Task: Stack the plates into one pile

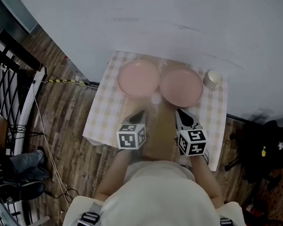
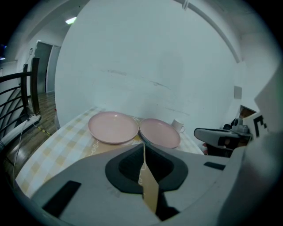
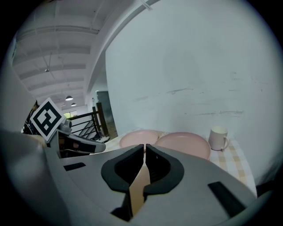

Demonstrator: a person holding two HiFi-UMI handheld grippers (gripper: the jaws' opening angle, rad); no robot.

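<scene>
**Two pink plates on a bench [image 1: 102, 116] spread with checked cloth, seen from where you stand at its near edge.**

Landmark: the white cup [image 1: 212, 79], upright at the far right corner of the bench, close to the pale wall [image 1: 187, 26].

- **Right plate:** The right plate [image 1: 181, 87] lies flat just to the left of the cup, near it but apart from it.
- **Left plate:** The left plate [image 1: 138, 78] lies flat beyond the right plate, on the side away from the cup. Cup and plates form one row along the wall.
- **Rims:** The two plates' rims meet or all but meet. You cannot tell from these views whether one rim rides on the other. Neither plate rests on top of the other, so the pile is not yet made.
- **Right gripper:** Your right gripper [image 1: 180, 114] hangs nearer to you than the cup and to its left. Its tip is just short of the right plate's near rim and touches nothing. Its jaws are closed together with only a thin slit between them, and nothing is held.
- **Left gripper:** Your left gripper [image 1: 140, 116] is farther from the cup, about level with the right gripper. Its tip is short of the left plate's near rim. Its jaws are likewise closed and empty.
- **Surroundings:** Well to the left of the cup, past the bench's edge, you see a wooden floor [image 1: 68, 114] and a black railing [image 1: 7, 85].
</scene>
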